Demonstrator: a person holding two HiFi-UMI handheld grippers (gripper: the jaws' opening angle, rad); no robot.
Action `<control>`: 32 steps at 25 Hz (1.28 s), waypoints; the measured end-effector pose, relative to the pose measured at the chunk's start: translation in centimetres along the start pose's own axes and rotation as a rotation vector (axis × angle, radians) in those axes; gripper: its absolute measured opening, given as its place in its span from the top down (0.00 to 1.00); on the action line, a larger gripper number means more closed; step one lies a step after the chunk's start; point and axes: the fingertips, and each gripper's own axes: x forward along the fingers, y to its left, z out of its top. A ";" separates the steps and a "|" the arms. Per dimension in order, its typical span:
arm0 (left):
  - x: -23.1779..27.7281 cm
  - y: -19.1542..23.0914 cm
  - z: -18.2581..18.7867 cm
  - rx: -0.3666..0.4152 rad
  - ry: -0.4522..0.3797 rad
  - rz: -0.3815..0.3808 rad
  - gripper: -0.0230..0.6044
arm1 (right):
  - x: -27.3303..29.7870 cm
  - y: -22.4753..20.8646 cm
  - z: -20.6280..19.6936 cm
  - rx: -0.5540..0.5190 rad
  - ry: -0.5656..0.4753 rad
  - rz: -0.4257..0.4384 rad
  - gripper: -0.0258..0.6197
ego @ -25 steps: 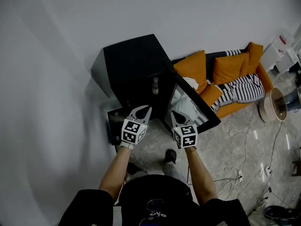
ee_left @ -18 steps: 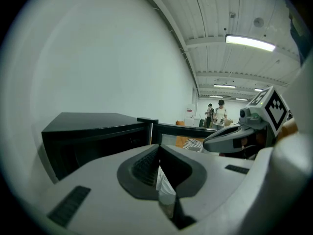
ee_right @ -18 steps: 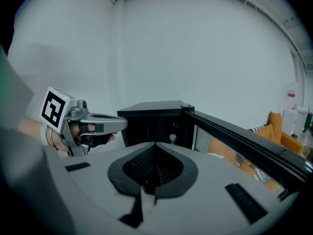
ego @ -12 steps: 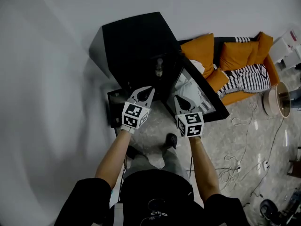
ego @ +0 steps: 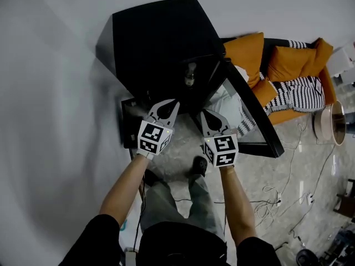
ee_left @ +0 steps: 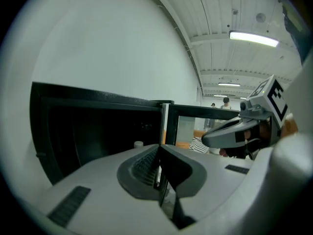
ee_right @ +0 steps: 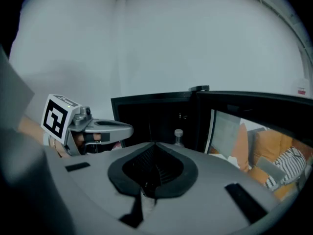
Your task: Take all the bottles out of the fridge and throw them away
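Can't read any writing on the bottle [ego: 190, 73], it's just too small in every view. The left gripper [ego: 166, 104] and right gripper [ego: 207, 114] carry black-and-white square markers, no words. Both have their jaws pressed together with nothing in them, side by side just in front of the black fridge [ego: 161, 37]. Its door [ego: 258, 121] hangs open, and the bottle stands upright inside, near the door-side edge of the opening.

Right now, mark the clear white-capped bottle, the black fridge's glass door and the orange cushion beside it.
bottle [ego: 190, 76], head view, body.
glass door [ego: 227, 107], head view, pane.
orange cushion [ego: 244, 51], head view, middle.
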 end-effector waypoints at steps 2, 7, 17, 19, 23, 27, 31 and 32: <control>1.1 0.9 -1.2 0.004 -0.005 0.002 0.96 | 1.5 -0.3 -0.8 -0.005 -0.005 0.006 0.95; 4.4 2.9 -4.0 0.019 -0.013 -0.002 0.96 | 5.6 -1.6 -2.7 -0.005 -0.031 0.008 0.95; 9.0 4.0 -6.9 0.046 0.002 -0.013 0.96 | 9.2 -4.2 -4.6 0.010 -0.044 -0.004 0.95; 10.1 4.1 -6.8 0.045 0.001 -0.010 0.96 | 9.3 -4.9 -4.5 0.020 -0.046 -0.011 0.95; 12.3 4.4 -6.7 0.036 -0.001 0.006 0.96 | 9.5 -5.9 -4.5 0.033 -0.049 -0.026 0.95; 14.5 5.2 -6.7 0.022 -0.004 0.031 0.91 | 10.1 -6.6 -4.1 0.044 -0.056 -0.036 0.95; 16.8 6.2 -6.7 0.039 -0.009 0.082 0.77 | 10.2 -6.9 -4.2 0.052 -0.060 -0.042 0.95; 17.3 6.4 -6.8 0.046 -0.009 0.096 0.74 | 10.1 -7.0 -4.3 0.055 -0.059 -0.044 0.95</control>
